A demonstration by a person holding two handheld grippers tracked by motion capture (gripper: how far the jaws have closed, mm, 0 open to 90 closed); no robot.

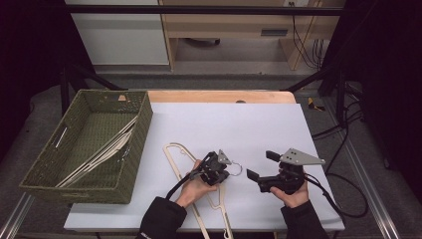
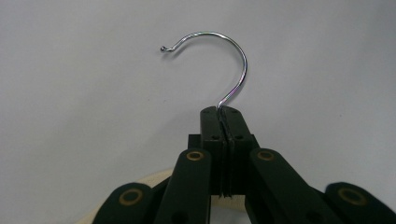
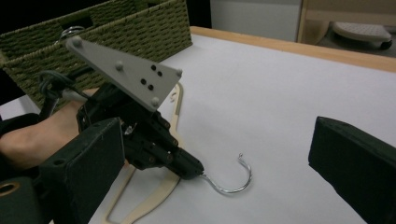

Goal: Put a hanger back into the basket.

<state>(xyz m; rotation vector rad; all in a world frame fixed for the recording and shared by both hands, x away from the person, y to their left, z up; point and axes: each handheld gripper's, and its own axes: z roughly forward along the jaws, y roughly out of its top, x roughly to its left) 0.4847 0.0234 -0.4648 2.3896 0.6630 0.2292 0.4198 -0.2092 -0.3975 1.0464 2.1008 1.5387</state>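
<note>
Lying flat, pale wooden hanger [image 1: 185, 164]; left tongs [image 2: 223, 116] pinch its chrome hook [image 2: 224, 60], right tongs [image 3: 219, 154] wide

No legible text, label, brand, number or sign found on any surface in the three views.

Basket [image 1: 42, 164] left on table [image 1: 259, 124]; hanger [image 1: 174, 152] just right of it.
</note>
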